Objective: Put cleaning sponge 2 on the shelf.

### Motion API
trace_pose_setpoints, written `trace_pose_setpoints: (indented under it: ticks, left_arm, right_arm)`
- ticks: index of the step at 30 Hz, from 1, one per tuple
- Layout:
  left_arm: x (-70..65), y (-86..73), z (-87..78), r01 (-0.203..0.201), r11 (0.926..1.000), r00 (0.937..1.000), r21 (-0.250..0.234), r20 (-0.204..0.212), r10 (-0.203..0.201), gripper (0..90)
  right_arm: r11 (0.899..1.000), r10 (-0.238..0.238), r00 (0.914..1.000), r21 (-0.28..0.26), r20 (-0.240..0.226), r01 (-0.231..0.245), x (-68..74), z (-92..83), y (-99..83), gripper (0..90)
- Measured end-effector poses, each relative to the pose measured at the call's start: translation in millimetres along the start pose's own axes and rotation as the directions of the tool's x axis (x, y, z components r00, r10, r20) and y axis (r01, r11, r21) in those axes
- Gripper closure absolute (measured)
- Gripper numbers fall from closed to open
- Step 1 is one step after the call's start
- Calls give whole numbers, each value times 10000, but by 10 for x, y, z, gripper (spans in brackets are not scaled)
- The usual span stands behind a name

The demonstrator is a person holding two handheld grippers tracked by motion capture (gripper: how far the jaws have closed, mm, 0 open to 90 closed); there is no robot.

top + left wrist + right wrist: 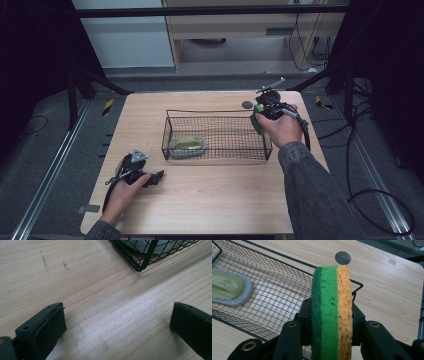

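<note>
My right gripper [331,322] is shut on a green and orange sponge [331,307], which stands on edge between the pads. In the high view the right gripper [260,120] holds the sponge [257,122] over the right end of a black wire basket [217,111]. A grey-rimmed pad with a pale green top [187,146] lies at the basket's left end, also seen as the grey pad [229,290] in the right gripper view. My left gripper [157,176] rests on the table at the front left, jaws open with bare wood between them [117,322].
The wooden table [210,195] has bare surface in front of the basket. A small dark round disc [247,104] lies behind the basket's right corner. The basket corner [140,266] sits just ahead of the left gripper. Cables run on the floor at right.
</note>
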State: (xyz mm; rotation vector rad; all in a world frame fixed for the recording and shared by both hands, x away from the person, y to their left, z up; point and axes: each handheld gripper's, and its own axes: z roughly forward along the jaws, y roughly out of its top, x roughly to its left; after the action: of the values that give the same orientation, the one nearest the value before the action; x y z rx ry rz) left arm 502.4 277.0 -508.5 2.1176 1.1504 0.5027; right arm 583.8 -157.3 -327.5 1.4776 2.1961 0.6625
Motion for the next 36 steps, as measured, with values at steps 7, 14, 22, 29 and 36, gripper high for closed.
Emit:
trace_pose_setpoints:
  ticks: [7,14,22,29,36]
  left_arm:
    - [0,2,3,7,10000,10000,-5,-7,-7,0]
    - [1,3,3,5,10000,10000,0,-6,-5,0]
    - [2,5,5,-2,10000,10000,1,-5,2,0]
    - [3,5,6,-11,10000,10000,-11,-8,11,0]
    - [4,8,8,-14,10000,10000,-4,-12,14,0]
  right_arm:
    - [10000,26,10000,77,-9,-26,2,62,-15,646]
    - [9997,-9,10000,247,-36,10,32,160,-38,646]
    - [9992,27,10000,393,5,-27,32,236,-61,645]
    - [9983,200,9998,543,50,-202,-18,353,-56,644]
    - [9963,389,9992,770,69,-393,-53,489,-74,644]
